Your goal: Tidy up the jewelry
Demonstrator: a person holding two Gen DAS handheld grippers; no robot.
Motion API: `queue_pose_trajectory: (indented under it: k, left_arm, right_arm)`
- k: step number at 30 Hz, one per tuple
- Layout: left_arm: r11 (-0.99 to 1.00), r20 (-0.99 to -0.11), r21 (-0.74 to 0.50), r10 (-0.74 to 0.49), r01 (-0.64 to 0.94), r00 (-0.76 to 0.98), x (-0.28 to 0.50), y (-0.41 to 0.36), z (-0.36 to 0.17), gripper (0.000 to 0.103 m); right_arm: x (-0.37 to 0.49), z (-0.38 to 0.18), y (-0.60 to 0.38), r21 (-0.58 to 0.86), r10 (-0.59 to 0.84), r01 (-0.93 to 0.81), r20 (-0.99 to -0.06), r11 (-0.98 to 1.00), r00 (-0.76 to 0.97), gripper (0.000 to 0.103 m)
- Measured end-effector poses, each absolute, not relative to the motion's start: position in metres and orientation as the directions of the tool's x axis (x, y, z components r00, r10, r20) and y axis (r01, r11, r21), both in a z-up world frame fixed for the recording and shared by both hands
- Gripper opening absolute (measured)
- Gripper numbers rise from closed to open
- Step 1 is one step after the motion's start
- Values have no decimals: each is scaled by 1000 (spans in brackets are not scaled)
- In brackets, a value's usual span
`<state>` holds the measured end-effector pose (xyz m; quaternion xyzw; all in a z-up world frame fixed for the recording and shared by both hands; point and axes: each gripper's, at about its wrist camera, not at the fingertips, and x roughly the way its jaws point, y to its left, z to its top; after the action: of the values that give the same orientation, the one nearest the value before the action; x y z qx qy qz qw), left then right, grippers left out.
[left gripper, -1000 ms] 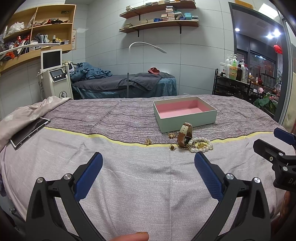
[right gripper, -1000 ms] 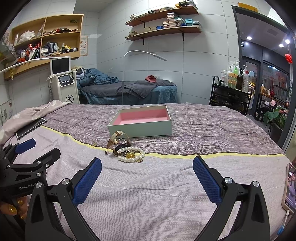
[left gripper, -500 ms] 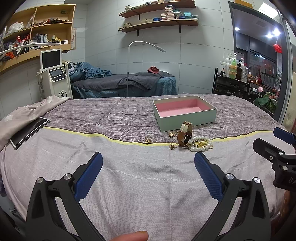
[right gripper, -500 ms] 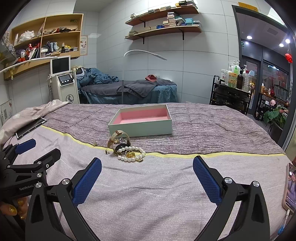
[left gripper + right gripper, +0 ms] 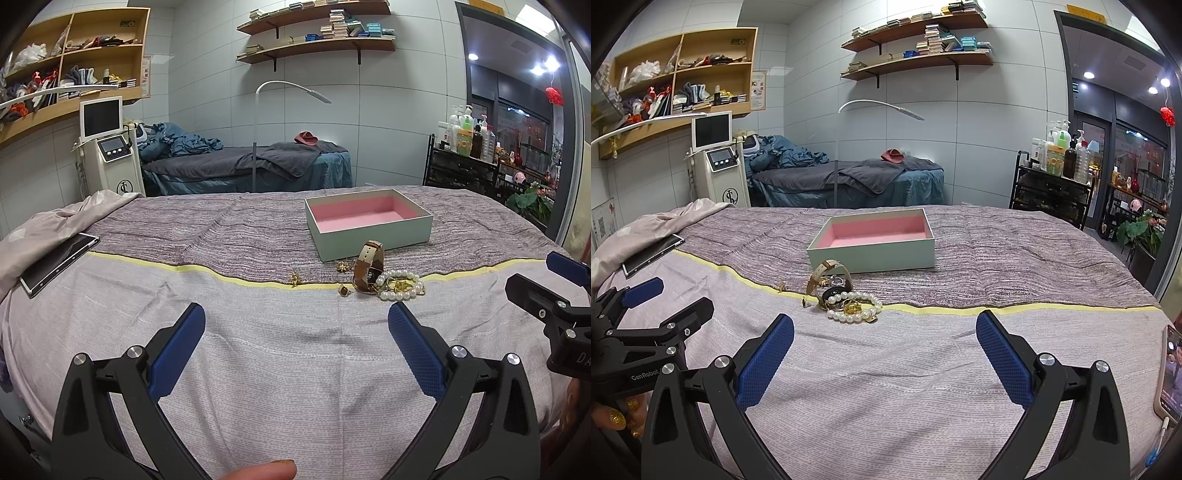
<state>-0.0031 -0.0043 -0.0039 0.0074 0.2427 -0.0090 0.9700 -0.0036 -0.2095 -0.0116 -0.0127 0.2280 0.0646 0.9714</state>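
Note:
A pale green box with pink lining (image 5: pixel 369 226) (image 5: pixel 875 243) sits open on the bed. Just in front of it lies a heap of jewelry: a watch with a tan strap (image 5: pixel 367 264) (image 5: pixel 827 277), a pearl bracelet (image 5: pixel 402 286) (image 5: pixel 855 306) and small gold pieces (image 5: pixel 294 277) (image 5: pixel 806 302). My left gripper (image 5: pixel 297 332) is open, low over the bedspread, short of the heap. My right gripper (image 5: pixel 884 339) is open too, with the heap ahead and to its left. Nothing is between either pair of fingers.
A tablet (image 5: pixel 59 264) (image 5: pixel 652 254) lies at the bed's left edge. A phone with a cable (image 5: pixel 1171 373) rests at the right edge. A lamp stand, a second bed and a shelf cart stand beyond the bed. A fingertip (image 5: pixel 258 470) shows at the bottom.

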Motion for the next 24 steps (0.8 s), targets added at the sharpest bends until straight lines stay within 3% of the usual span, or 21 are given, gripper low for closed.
queue_pose_trajectory:
  k: [12, 16, 24]
  left_arm:
    - [1000, -472, 8, -16, 23, 882, -3, -4, -4, 98]
    - [999, -530, -15, -46, 45, 847, 6, -2, -11, 98]
    - [988, -662, -30, -134, 152, 738, 44, -8, -38, 98]
  right_arm:
    - [-4, -12, -208, 4, 120, -132, -447, 991, 886, 97]
    - [0, -14, -209, 0, 116, -131, -460, 991, 880, 97]
    - [48, -43, -215, -23, 108, -159, -638, 987, 763, 97]
